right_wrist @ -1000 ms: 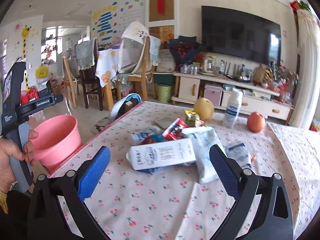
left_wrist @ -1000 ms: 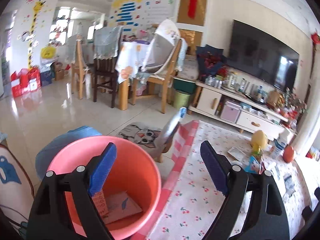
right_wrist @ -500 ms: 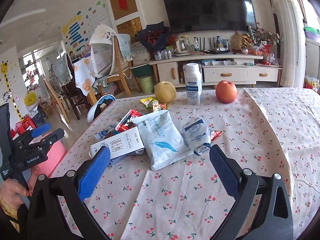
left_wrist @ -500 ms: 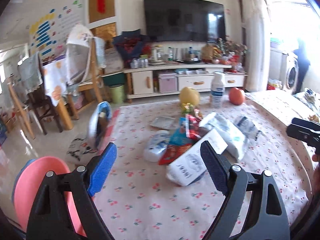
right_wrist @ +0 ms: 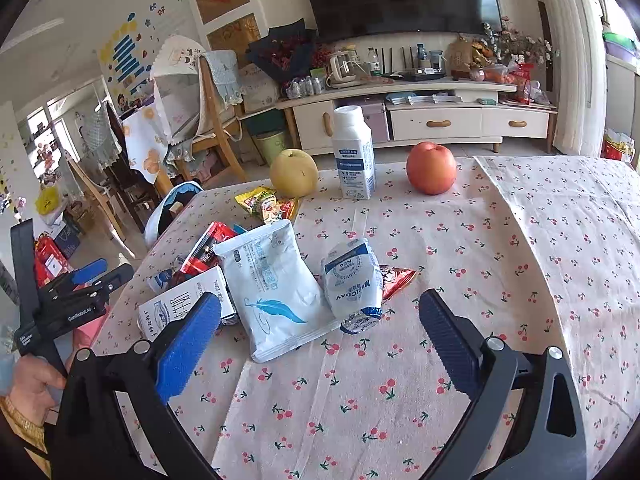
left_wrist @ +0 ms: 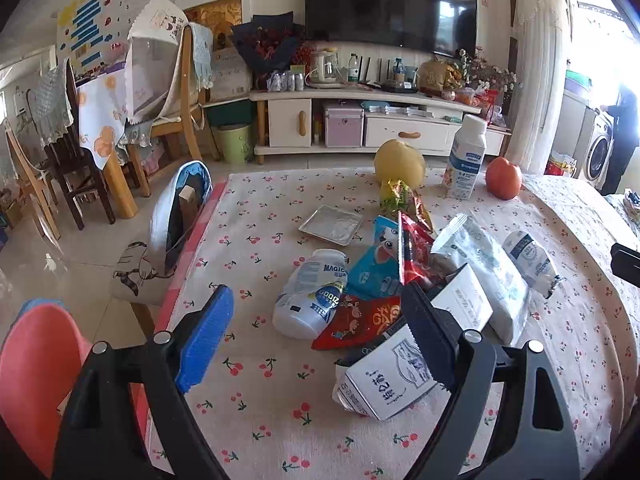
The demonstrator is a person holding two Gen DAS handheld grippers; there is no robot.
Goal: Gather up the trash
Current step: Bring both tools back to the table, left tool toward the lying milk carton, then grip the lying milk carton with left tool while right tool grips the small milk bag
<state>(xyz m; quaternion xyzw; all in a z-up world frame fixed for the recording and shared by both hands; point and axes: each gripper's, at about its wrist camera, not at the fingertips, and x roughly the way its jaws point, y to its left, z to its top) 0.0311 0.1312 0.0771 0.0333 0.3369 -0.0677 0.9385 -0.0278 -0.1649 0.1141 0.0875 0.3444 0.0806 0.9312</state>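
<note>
I am in a family living and dining room. At twelve o'clock a big dark television (left_wrist: 390, 2) hangs over a low white cabinet (left_wrist: 360, 120) crowded with a kettle, bottles and flowers. At ten o'clock wooden dining chairs (left_wrist: 176, 92) draped in cloth stand by a covered dining table (left_wrist: 100, 120), with children's stickers on the wall (left_wrist: 88, 24) behind. My worktop (left_wrist: 260, 220) wears a cherry-print cloth. At three o'clock a washing machine (left_wrist: 598, 156) stands in bright daylight.
</note>
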